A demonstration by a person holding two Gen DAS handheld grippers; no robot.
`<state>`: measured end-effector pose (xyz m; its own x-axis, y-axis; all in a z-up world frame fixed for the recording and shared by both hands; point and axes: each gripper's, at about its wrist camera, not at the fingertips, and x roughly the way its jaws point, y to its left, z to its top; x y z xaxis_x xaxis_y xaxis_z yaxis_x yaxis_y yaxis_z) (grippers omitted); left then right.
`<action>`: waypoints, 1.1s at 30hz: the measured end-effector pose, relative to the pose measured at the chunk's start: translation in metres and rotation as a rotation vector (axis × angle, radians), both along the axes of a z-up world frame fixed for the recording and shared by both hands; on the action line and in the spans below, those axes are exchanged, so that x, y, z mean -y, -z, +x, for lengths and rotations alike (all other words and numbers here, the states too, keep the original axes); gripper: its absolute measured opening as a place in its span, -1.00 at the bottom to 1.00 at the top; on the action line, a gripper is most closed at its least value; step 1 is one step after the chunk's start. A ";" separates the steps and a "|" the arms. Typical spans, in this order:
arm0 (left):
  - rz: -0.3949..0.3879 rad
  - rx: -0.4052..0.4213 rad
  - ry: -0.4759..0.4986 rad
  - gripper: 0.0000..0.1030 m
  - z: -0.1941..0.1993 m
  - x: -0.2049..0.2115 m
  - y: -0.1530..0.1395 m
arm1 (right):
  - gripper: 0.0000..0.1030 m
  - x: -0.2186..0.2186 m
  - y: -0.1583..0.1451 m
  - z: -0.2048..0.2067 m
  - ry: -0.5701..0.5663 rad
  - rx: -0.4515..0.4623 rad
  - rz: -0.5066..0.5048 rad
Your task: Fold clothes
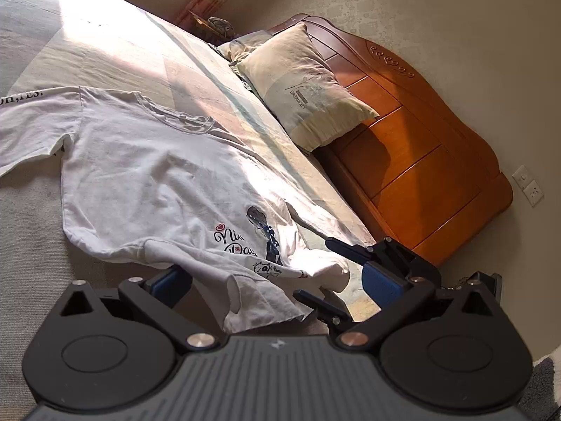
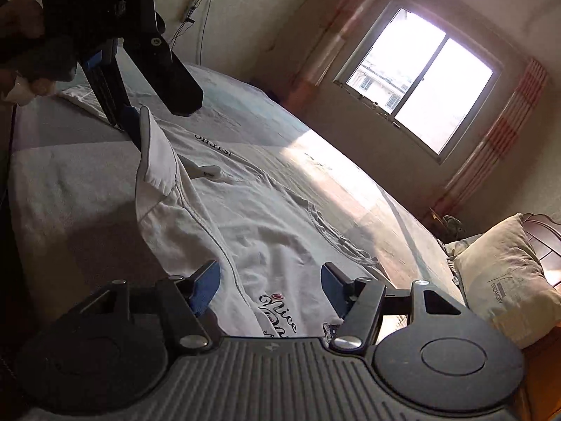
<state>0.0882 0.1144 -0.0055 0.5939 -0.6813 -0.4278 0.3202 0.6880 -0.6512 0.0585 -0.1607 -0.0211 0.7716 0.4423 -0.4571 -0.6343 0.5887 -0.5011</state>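
Fabric of the white T-shirt (image 2: 252, 245) runs between the right gripper (image 2: 270, 282) pads, whose grip I cannot confirm. The shirt lies on the bed (image 2: 70, 182), its long axis running hem near to collar far. The left gripper (image 2: 154, 119) stands spread, one finger against a lifted fold. Only the left wrist view shows the headboard (image 1: 420, 161); only the right, the window (image 2: 420, 84).

Bed (image 1: 105, 52) (grey sheet) bears white T-shirt (image 1: 150, 182) and pillow (image 1: 301, 84).
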 end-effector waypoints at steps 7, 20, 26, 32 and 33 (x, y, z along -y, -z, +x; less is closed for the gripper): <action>0.104 0.029 -0.086 0.98 -0.034 -0.030 -0.017 | 0.35 0.010 0.008 -0.021 -0.003 -0.056 -0.035; 0.481 -0.218 -0.057 0.98 -0.011 0.016 0.045 | 0.34 0.030 0.055 -0.023 0.087 -0.179 -0.153; 0.385 -0.230 -0.048 0.98 -0.009 0.016 0.076 | 0.35 0.043 0.059 -0.014 0.159 -0.261 -0.077; 0.321 -0.204 -0.048 0.98 -0.002 0.015 0.087 | 0.37 0.099 0.046 0.002 0.325 -0.356 0.106; 0.311 -0.202 -0.048 0.98 0.000 0.014 0.087 | 0.45 0.112 0.043 0.005 0.357 -0.376 0.146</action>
<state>0.0880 0.1005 -0.0926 0.5043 -0.4740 -0.7218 0.1689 0.8739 -0.4558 0.0636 -0.2726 -0.0644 0.6810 0.2621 -0.6838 -0.5016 0.8473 -0.1748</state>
